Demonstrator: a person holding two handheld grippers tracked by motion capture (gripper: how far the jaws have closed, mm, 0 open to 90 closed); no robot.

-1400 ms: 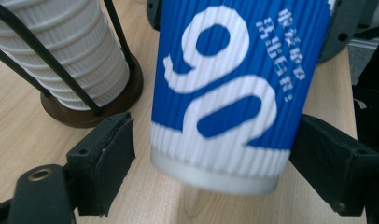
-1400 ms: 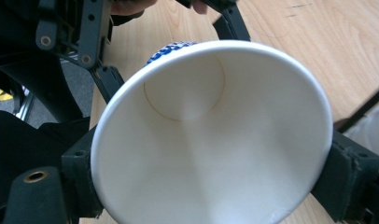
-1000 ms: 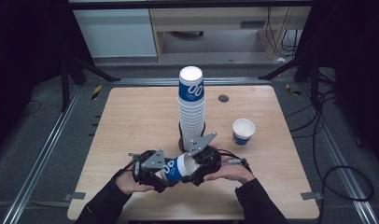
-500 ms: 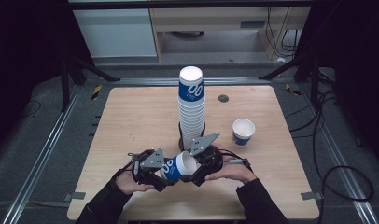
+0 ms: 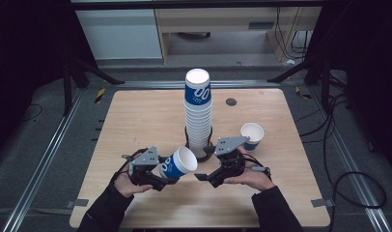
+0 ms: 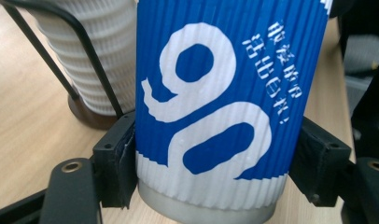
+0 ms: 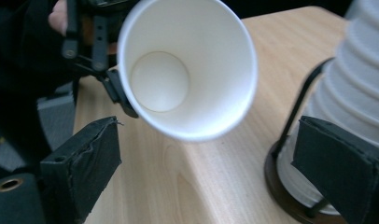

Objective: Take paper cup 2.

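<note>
A blue and white ribbed paper cup (image 5: 178, 163) lies on its side just above the table, its mouth facing right. My left gripper (image 5: 168, 173) is shut on its lower body; in the left gripper view both pads (image 6: 116, 163) press the cup (image 6: 215, 93). My right gripper (image 5: 202, 166) stands a little to the right of the cup's rim. Its jaws have just been opening and have nothing between them. In the right gripper view the cup's white inside (image 7: 187, 70) faces the open right gripper (image 7: 211, 179).
A tall stack of the same cups (image 5: 198, 108) stands in a black wire holder (image 5: 207, 151) at the table's middle, just behind both grippers. One cup (image 5: 252, 135) stands upright at the right. The wooden table (image 5: 136, 116) has dark floor and rails around it.
My right gripper has opened, let go of the cup's mouth end and drawn back to the right. The left gripper keeps the cup in much the same place.
</note>
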